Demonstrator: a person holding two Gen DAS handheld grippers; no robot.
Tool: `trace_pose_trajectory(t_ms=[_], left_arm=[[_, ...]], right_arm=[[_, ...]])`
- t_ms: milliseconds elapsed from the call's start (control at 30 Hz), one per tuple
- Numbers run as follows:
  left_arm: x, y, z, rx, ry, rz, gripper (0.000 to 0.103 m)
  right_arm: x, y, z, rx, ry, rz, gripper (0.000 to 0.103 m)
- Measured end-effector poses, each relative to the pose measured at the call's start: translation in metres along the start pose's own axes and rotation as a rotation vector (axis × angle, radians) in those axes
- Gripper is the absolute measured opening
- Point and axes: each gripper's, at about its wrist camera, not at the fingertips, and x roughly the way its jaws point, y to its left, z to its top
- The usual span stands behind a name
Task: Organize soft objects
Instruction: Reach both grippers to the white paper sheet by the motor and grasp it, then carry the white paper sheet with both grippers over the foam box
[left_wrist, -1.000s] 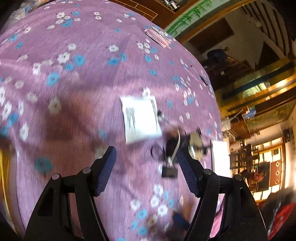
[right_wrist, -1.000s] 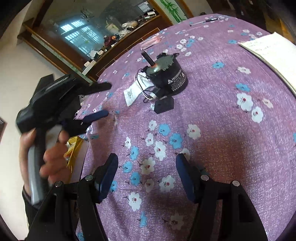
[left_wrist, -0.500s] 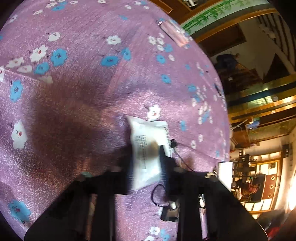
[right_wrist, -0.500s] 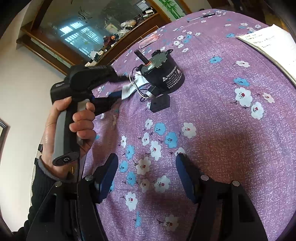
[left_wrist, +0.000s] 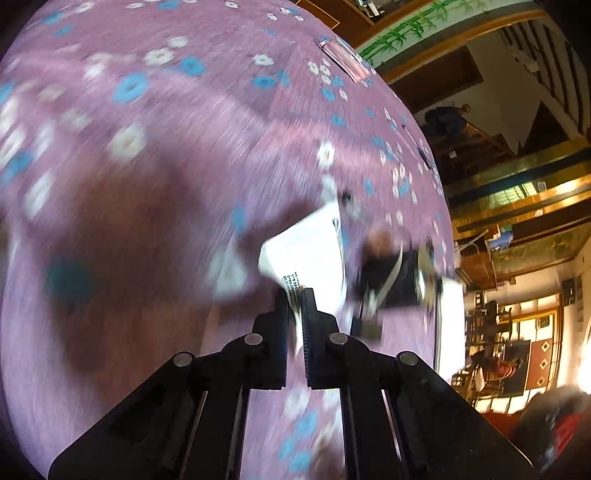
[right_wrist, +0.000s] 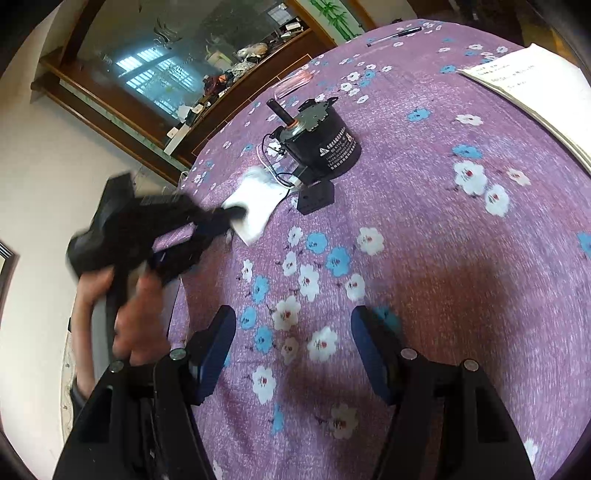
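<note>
A purple floral tablecloth (right_wrist: 424, 258) covers the round table; a dark wood cabinet with glass stands along the far wall. At the left of the right wrist view, a hand (right_wrist: 129, 314) carries the left gripper (left_wrist: 294, 295), whose jaws are pinched nearly together on the near edge of the white soft packet (left_wrist: 310, 251). The packet appears partly raised off the cloth, just left of the black motor (right_wrist: 321, 144) and its small black box (right_wrist: 316, 192). The right gripper (right_wrist: 293, 332) hovers with jaws wide and nothing between them, well apart from the packet.

Progress: the pick-up appears under way; transport and placement remain, so the task is judged to be at an early stage. No destination is visible.

Limits: motion blur obscures the packet's print, the hand and the motor in the left wrist view. A stack of paper (right_wrist: 535, 85) at the far right is cut off.
</note>
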Motion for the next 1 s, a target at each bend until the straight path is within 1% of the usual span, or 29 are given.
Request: trace_pose_trajectory(t_ms=[67, 200, 233, 333, 367, 433, 500, 567, 633, 667, 733, 833, 867, 933, 967, 1000], left_arm=[[-0.017, 0.006, -0.020, -0.004, -0.003, -0.030, 0.000], [-0.043, 0.011, -0.053, 0.028, -0.014, -0.045, 0.000], [-0.046, 0.013, -0.058, 0.019, -0.008, -0.050, 0.000], [-0.058, 0.022, -0.074, -0.010, 0.035, -0.143, 0.000], [-0.065, 0.023, -0.080, 0.000, 0.042, -0.175, 0.000], [-0.076, 0.024, -0.093, 0.027, 0.060, -0.215, 0.000], [-0.082, 0.024, -0.103, 0.043, 0.093, -0.260, 0.000], [-0.084, 0.028, -0.113, 0.056, 0.138, -0.302, 0.000], [-0.081, 0.033, -0.125, 0.056, 0.199, -0.356, 0.000], [-0.081, 0.035, -0.128, 0.059, 0.212, -0.361, 0.000], [-0.081, 0.039, -0.140, 0.072, 0.237, -0.364, 0.000], [-0.080, 0.043, -0.152, 0.084, 0.262, -0.371, 0.000], [-0.081, 0.044, -0.158, 0.090, 0.268, -0.371, 0.000], [-0.081, 0.046, -0.166, 0.093, 0.278, -0.371, 0.000], [-0.080, 0.046, -0.170, 0.095, 0.283, -0.373, 0.000], [-0.081, 0.046, -0.172, 0.102, 0.283, -0.372, 0.000]], right_arm=[[-0.001, 0.000, -0.003, 0.003, -0.003, -0.001, 0.065], [-0.003, 0.008, -0.007, -0.013, -0.001, -0.004, 0.065], [-0.003, 0.011, -0.007, -0.019, -0.002, -0.006, 0.065], [-0.005, 0.020, -0.007, -0.038, -0.012, 0.003, 0.065], [-0.006, 0.023, -0.007, -0.042, -0.016, 0.008, 0.065], [-0.009, 0.029, -0.007, -0.057, -0.023, 0.024, 0.065], [-0.009, 0.033, -0.006, -0.067, -0.018, 0.044, 0.065], [-0.007, 0.033, -0.007, -0.053, 0.000, 0.077, 0.065], [-0.001, 0.031, -0.011, -0.015, 0.031, 0.110, 0.065], [0.005, 0.029, -0.016, 0.018, 0.061, 0.127, 0.065], [0.015, 0.030, -0.025, 0.034, 0.110, 0.146, 0.065], [0.022, 0.035, -0.036, 0.033, 0.139, 0.129, 0.064], [0.024, 0.036, -0.039, 0.032, 0.150, 0.129, 0.063], [0.024, 0.040, -0.045, 0.024, 0.164, 0.125, 0.041], [0.024, 0.042, -0.048, 0.016, 0.171, 0.105, 0.037], [0.024, 0.043, -0.050, 0.006, 0.169, 0.086, 0.029]])
